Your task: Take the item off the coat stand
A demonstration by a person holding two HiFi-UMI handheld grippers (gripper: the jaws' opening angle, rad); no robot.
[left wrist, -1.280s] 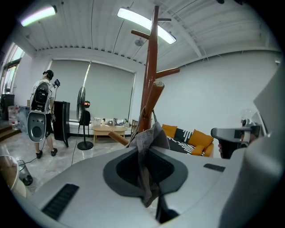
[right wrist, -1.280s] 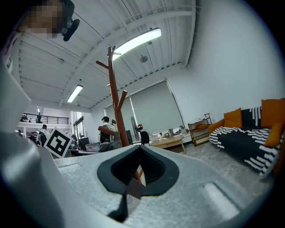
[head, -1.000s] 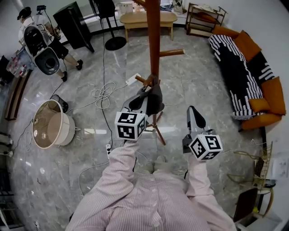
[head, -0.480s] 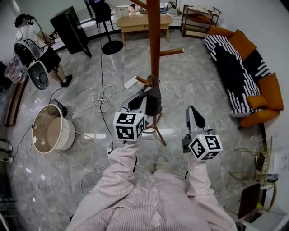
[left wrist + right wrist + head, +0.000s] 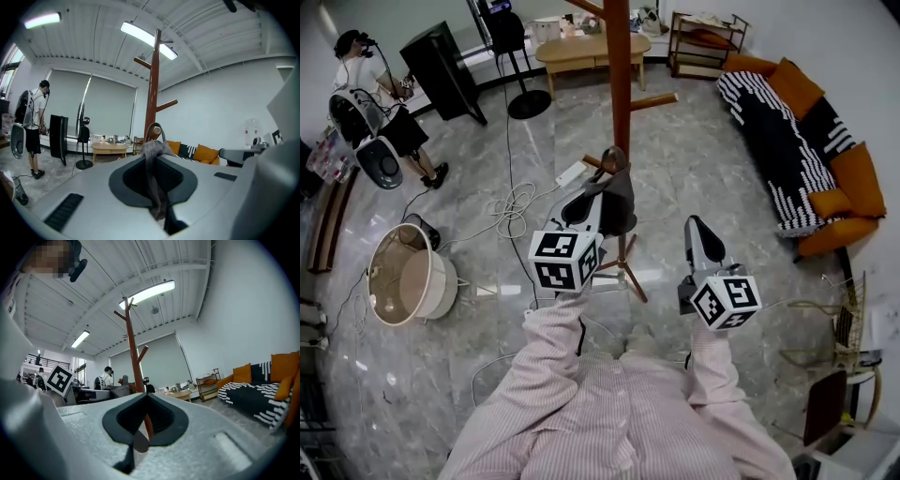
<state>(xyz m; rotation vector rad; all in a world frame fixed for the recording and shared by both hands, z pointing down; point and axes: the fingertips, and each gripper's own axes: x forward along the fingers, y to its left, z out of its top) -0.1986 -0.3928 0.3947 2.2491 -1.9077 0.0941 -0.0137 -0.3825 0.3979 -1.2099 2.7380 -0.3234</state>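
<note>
A tall brown coat stand rises from the marble floor straight ahead. A dark grey fabric item hangs from one of its low pegs. My left gripper is up against the item. In the left gripper view its jaws are shut on a grey strap that runs up to the peg end. My right gripper is held apart to the right of the stand, shut and holding nothing. In the right gripper view the stand shows beyond the jaws.
A round beige bin stands at left, with cables trailing over the floor. A black-and-orange sofa lines the right wall. A wooden table, a low shelf and a black cabinet stand at the back. A person stands far left.
The person at the far left has walked a little further off and the view has shifted slightly. Both grippers keep their places and the left still holds the strap.
</note>
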